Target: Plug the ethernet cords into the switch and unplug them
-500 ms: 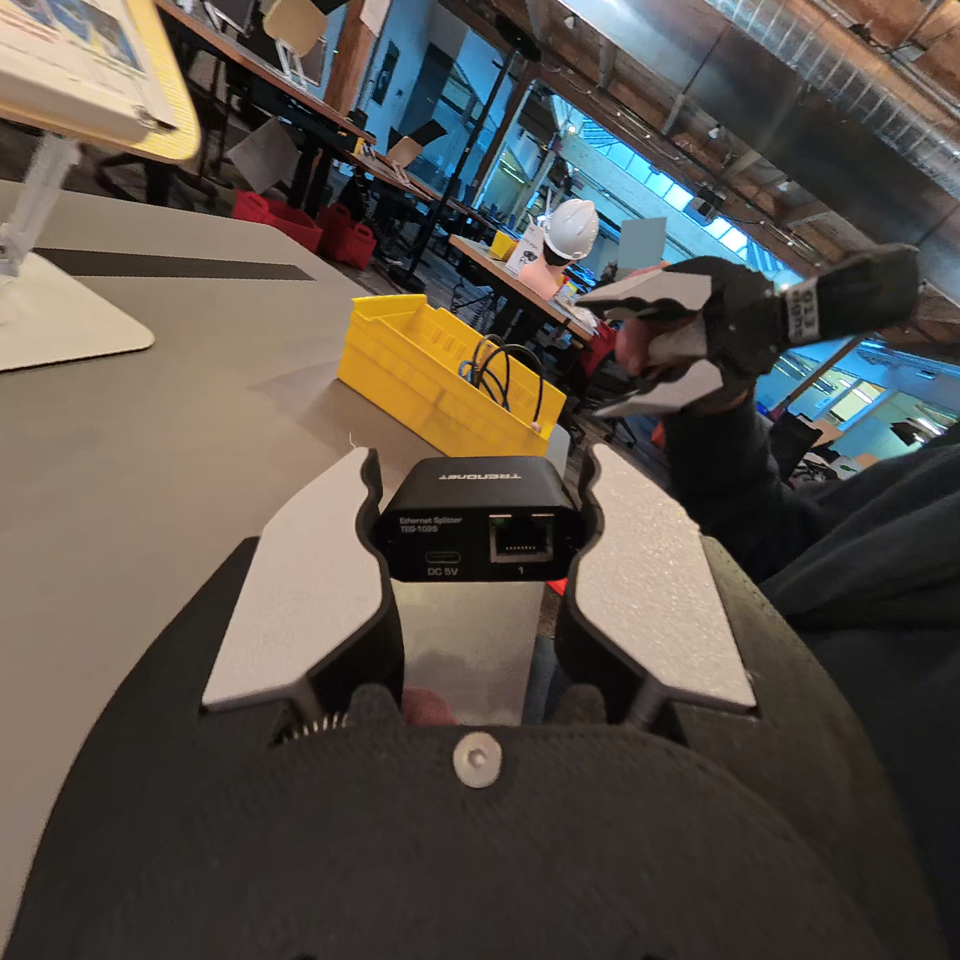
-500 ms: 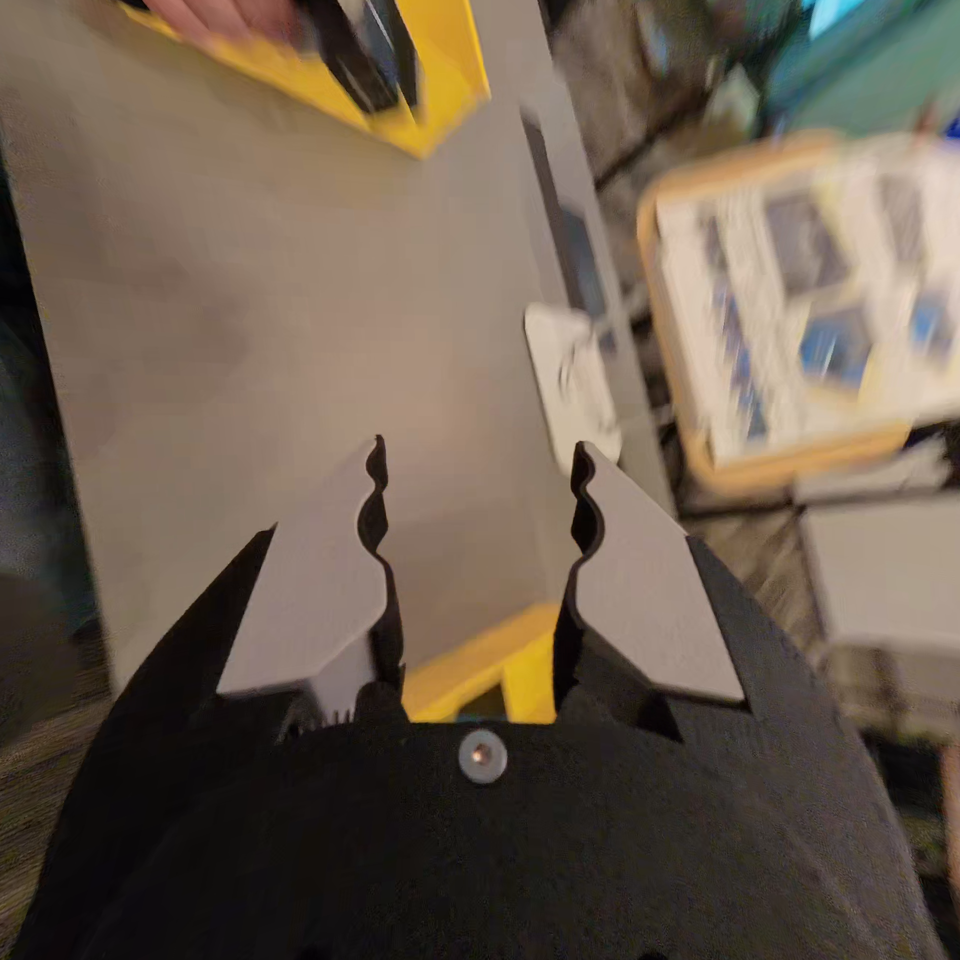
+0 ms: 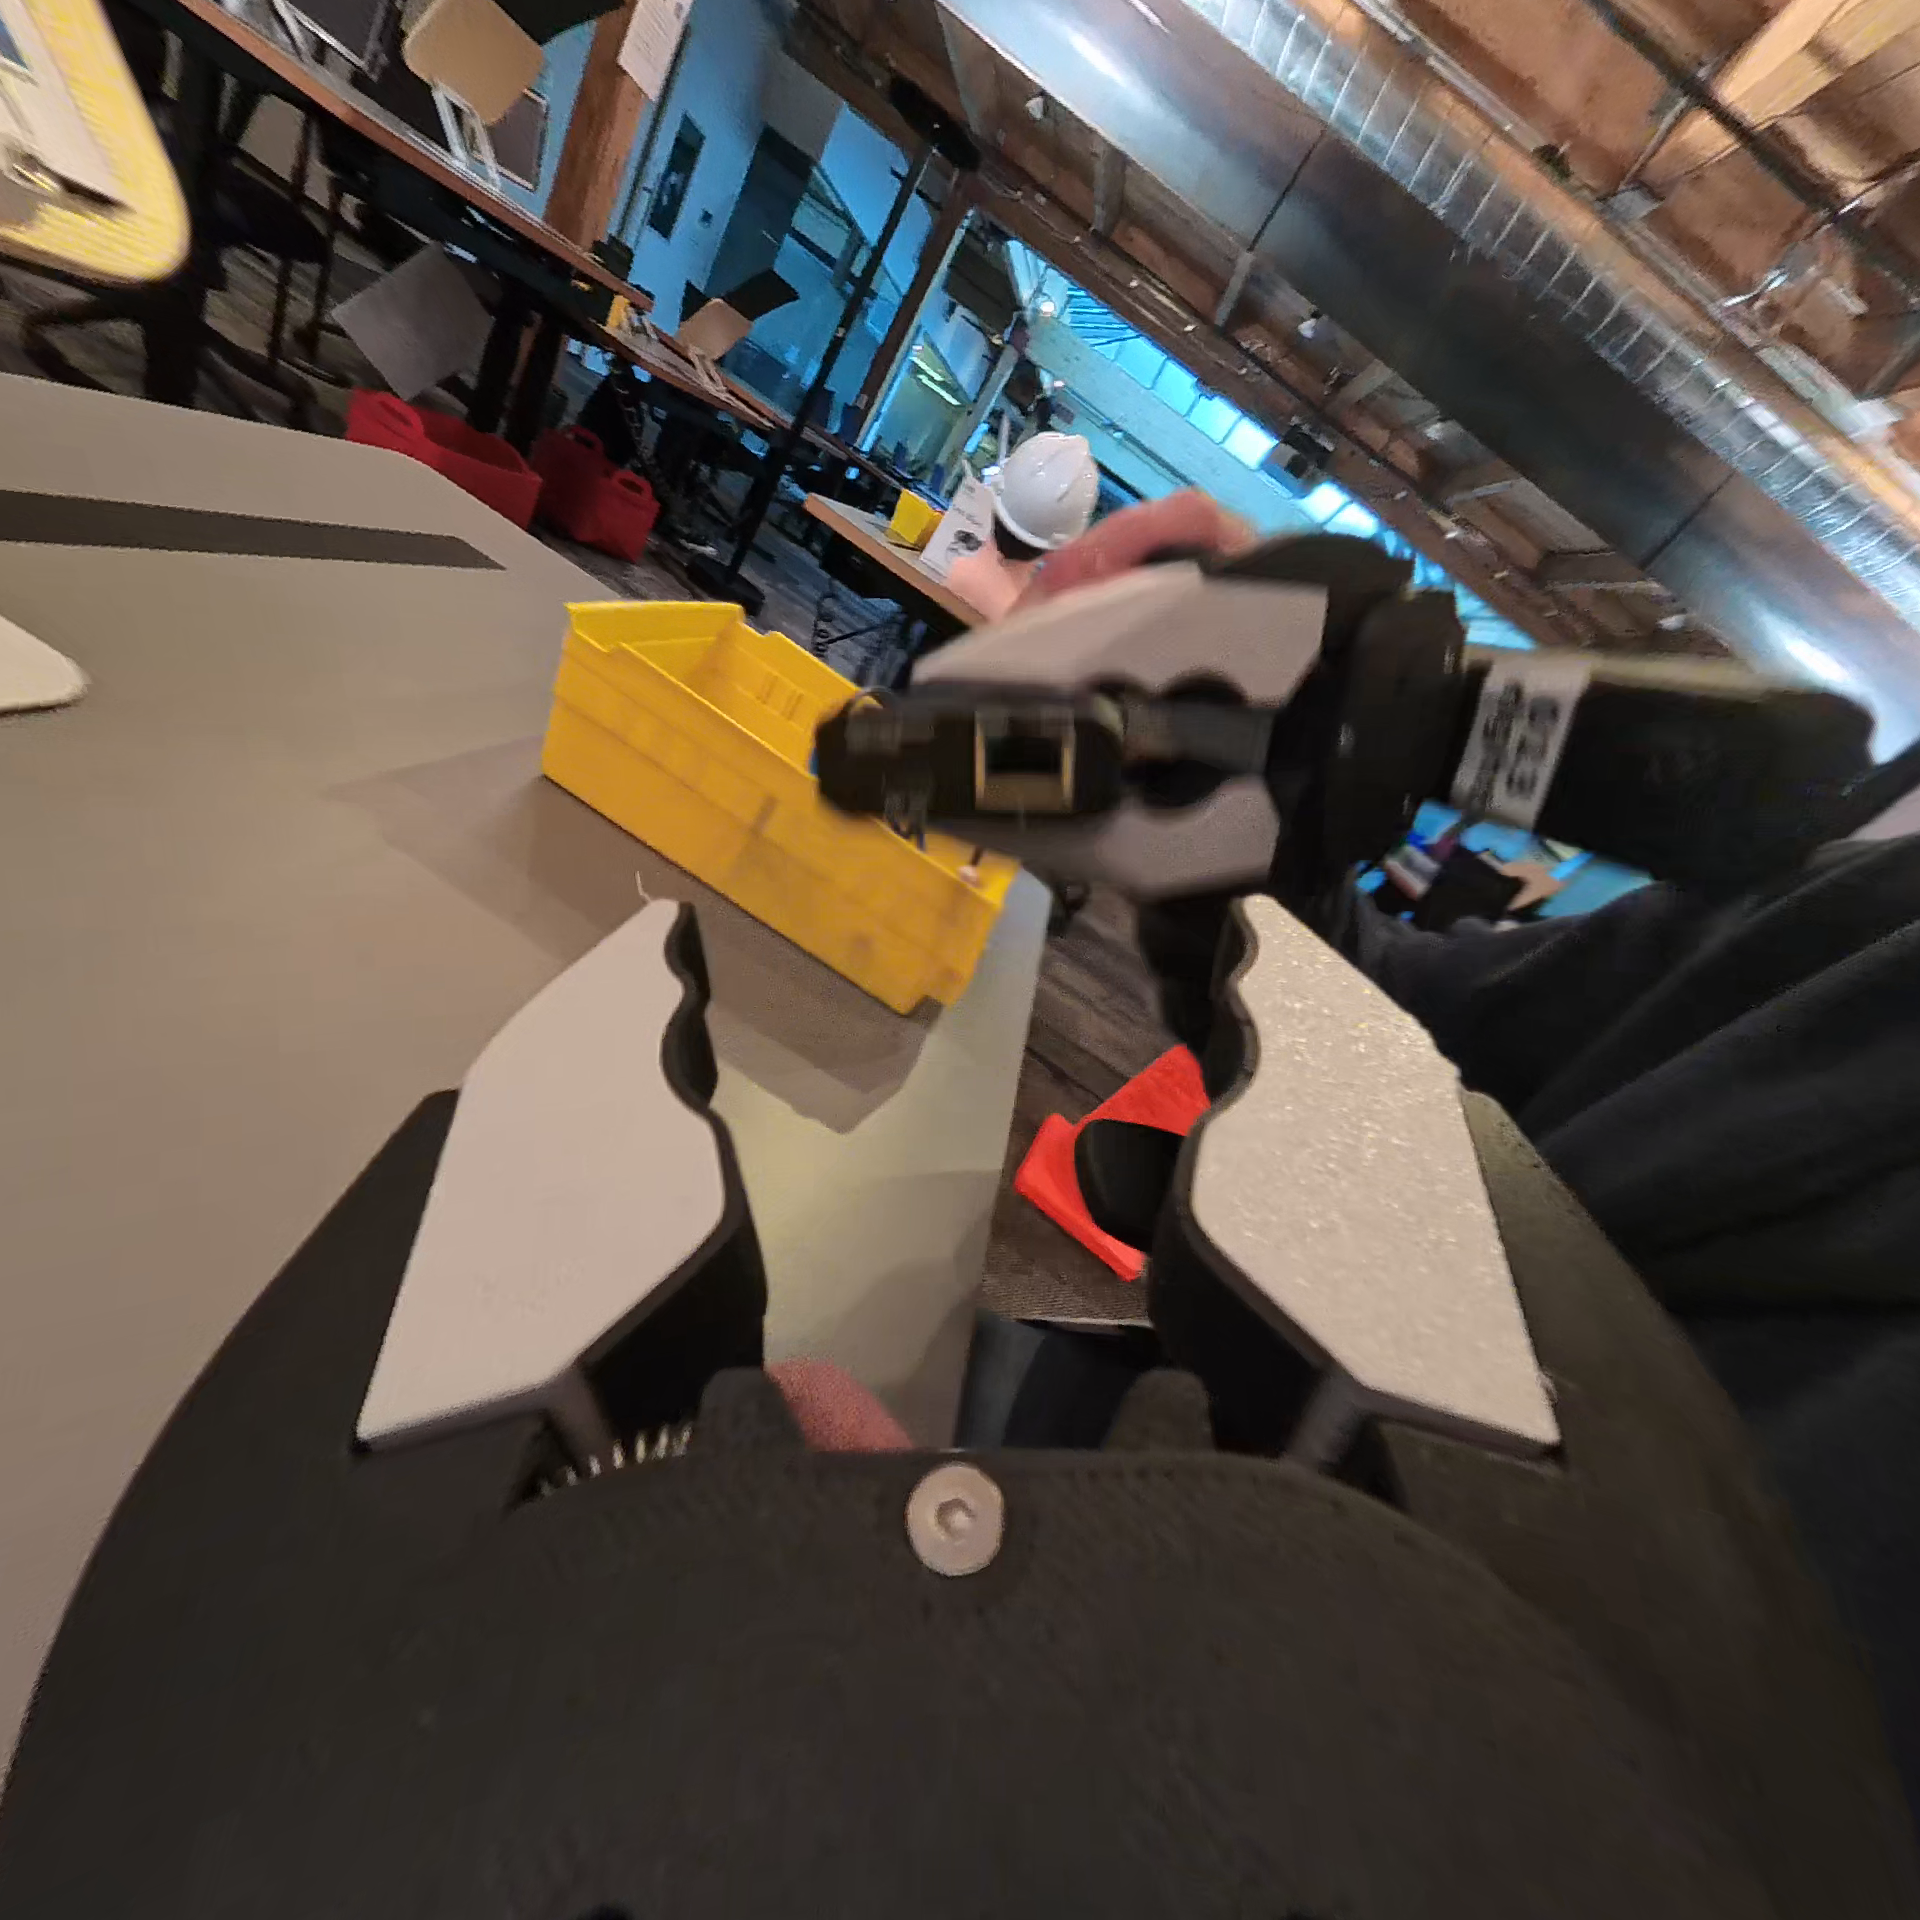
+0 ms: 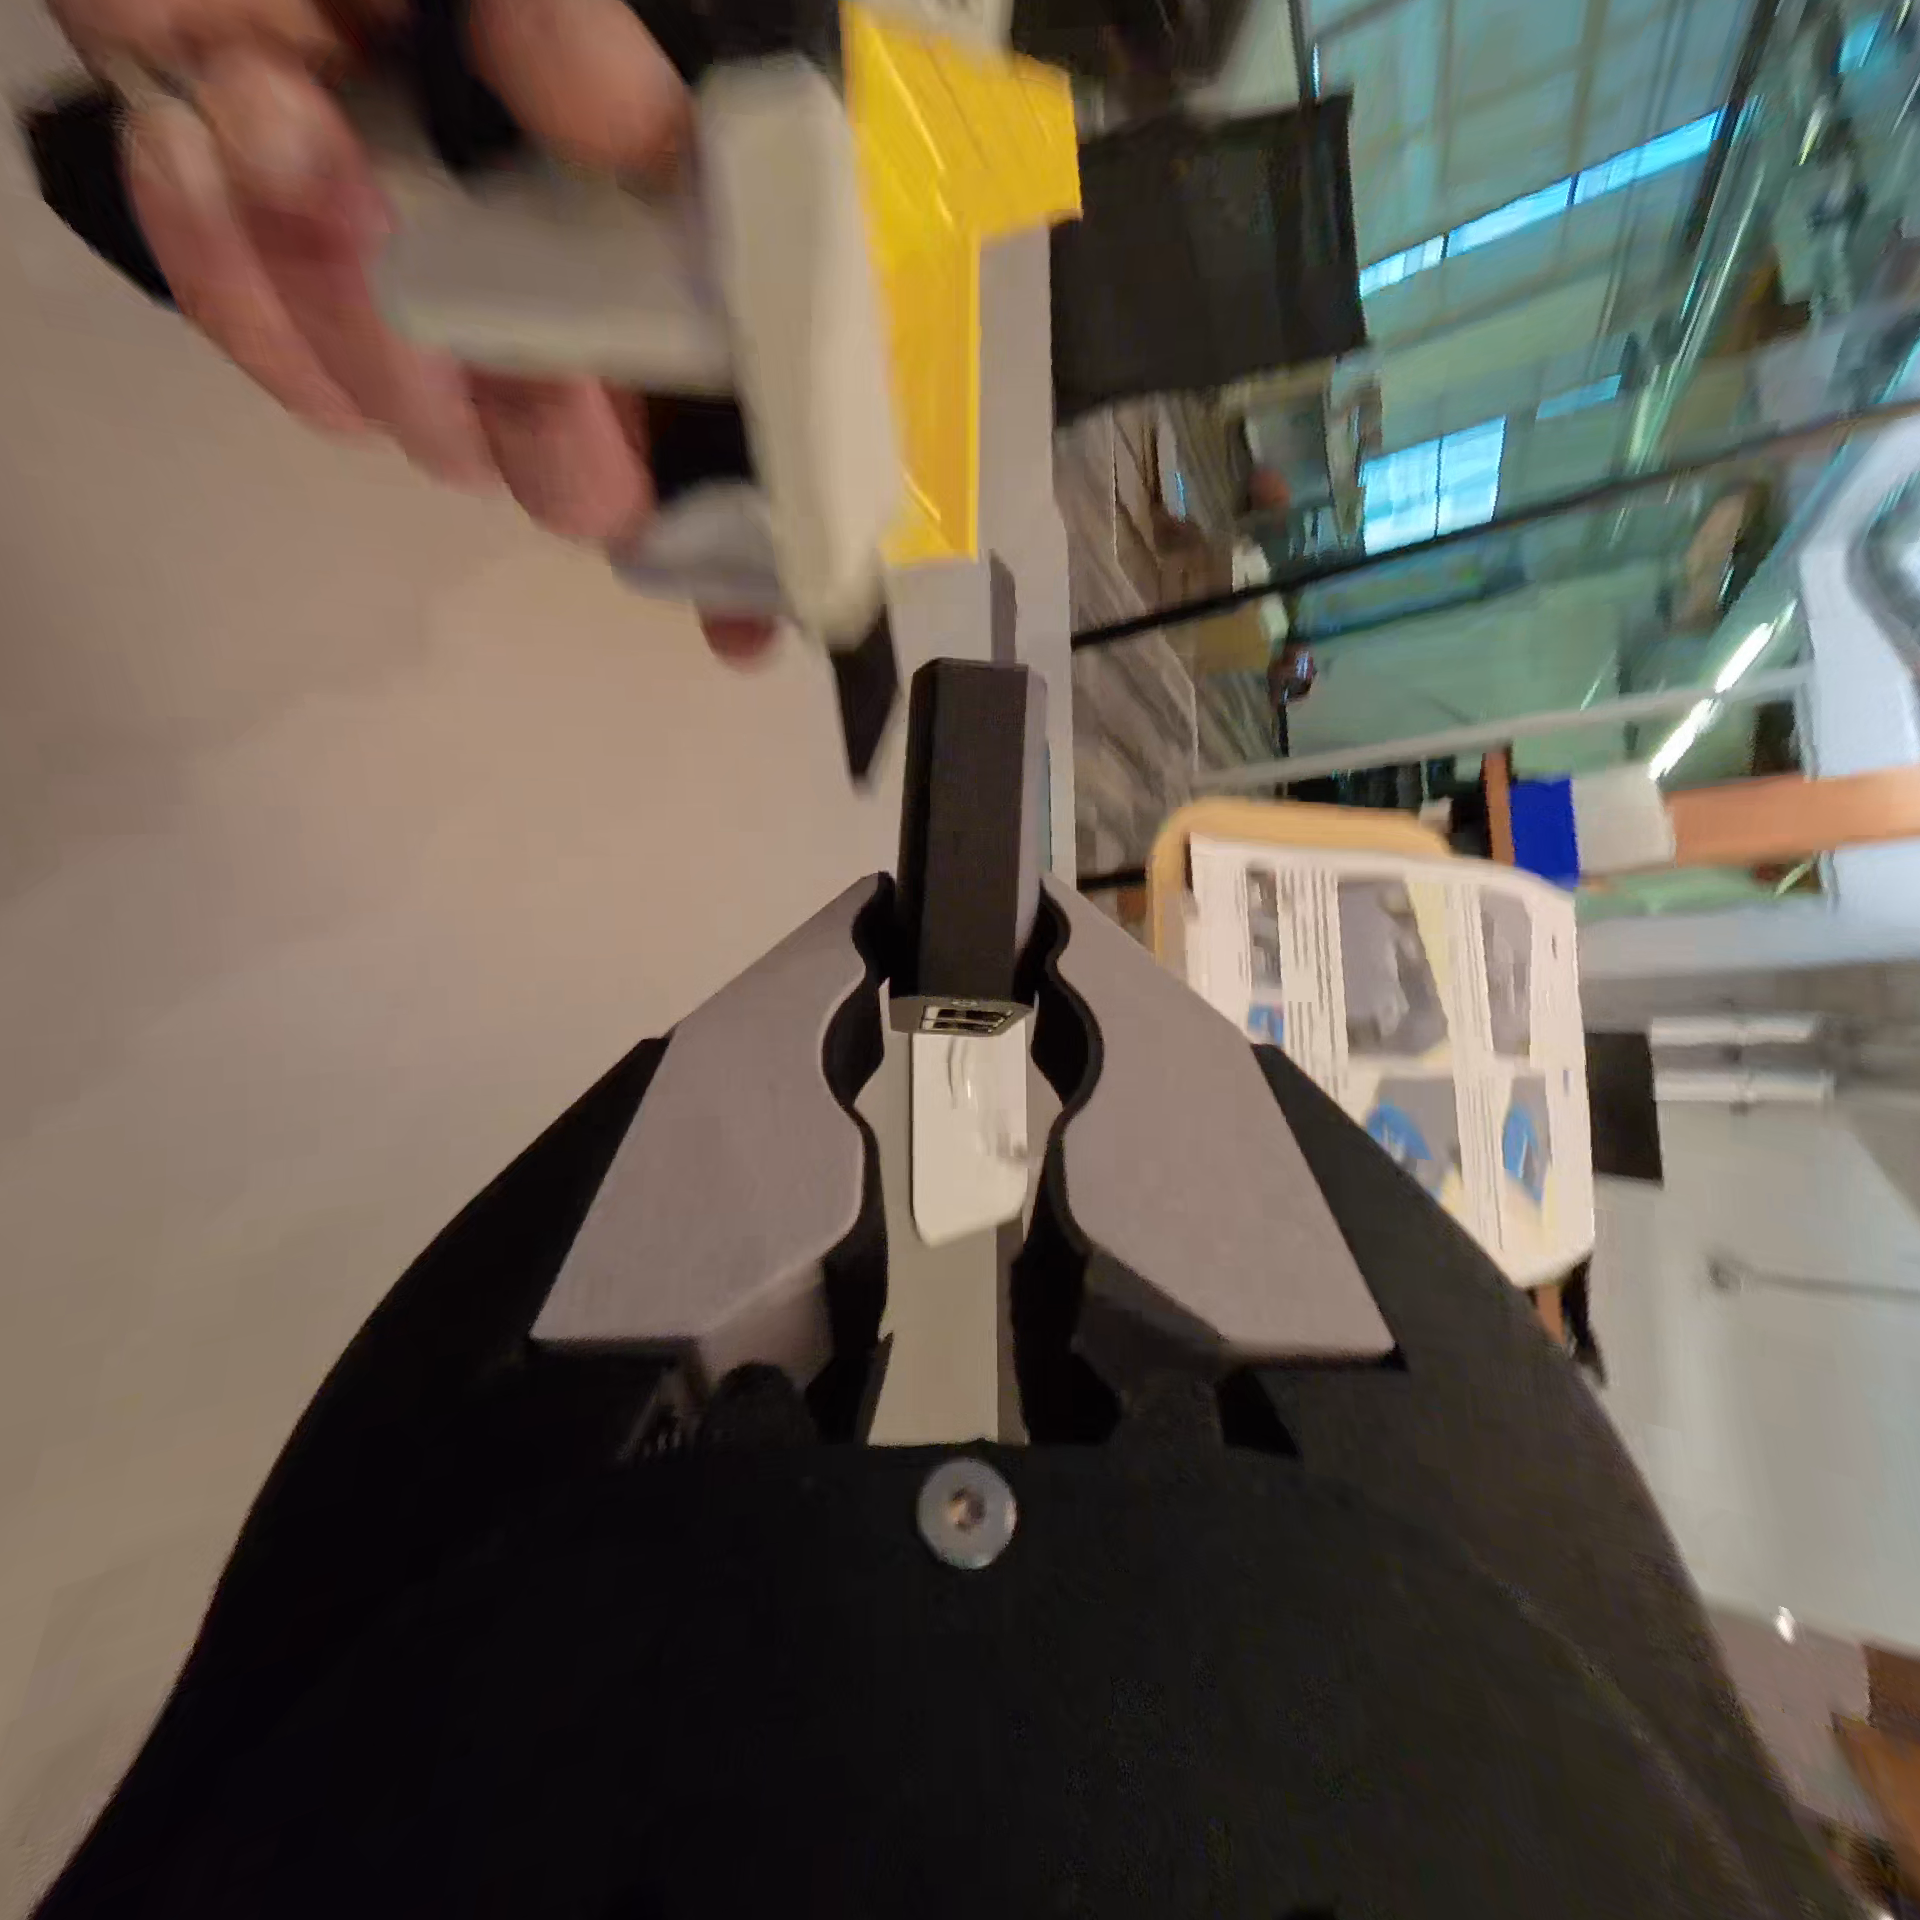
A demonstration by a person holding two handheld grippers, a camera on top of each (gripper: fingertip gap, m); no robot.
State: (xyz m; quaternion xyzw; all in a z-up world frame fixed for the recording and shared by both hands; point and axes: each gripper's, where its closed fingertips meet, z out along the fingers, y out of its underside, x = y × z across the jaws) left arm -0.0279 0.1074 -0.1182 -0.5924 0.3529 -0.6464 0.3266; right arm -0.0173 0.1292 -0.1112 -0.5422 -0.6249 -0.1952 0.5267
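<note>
The small black switch [image 3: 1023,764] is in the air over the near end of the yellow bin [image 3: 717,748]. My right gripper [image 3: 966,769] is shut on it from the right. In the right wrist view the right gripper [image 4: 961,894] grips the switch [image 4: 961,831] by its near end, and the switch sticks out forward. My left gripper [image 3: 961,909] is open and empty, just below and in front of the switch. It shows blurred, with a hand, in the right wrist view [image 4: 727,312]. The ethernet cords in the bin are mostly hidden behind the switch.
The grey table [image 3: 260,831] ends just right of the bin. A red and black object [image 3: 1122,1153] lies on the floor past that edge. A white stand base [image 3: 31,665] sits at the far left. A yellow-edged board with printed sheets [image 4: 1382,1039] stands nearby.
The switch has passed from my left gripper to my right. The left gripper opened and let go. The right gripper came in from the right and shut on the switch.
</note>
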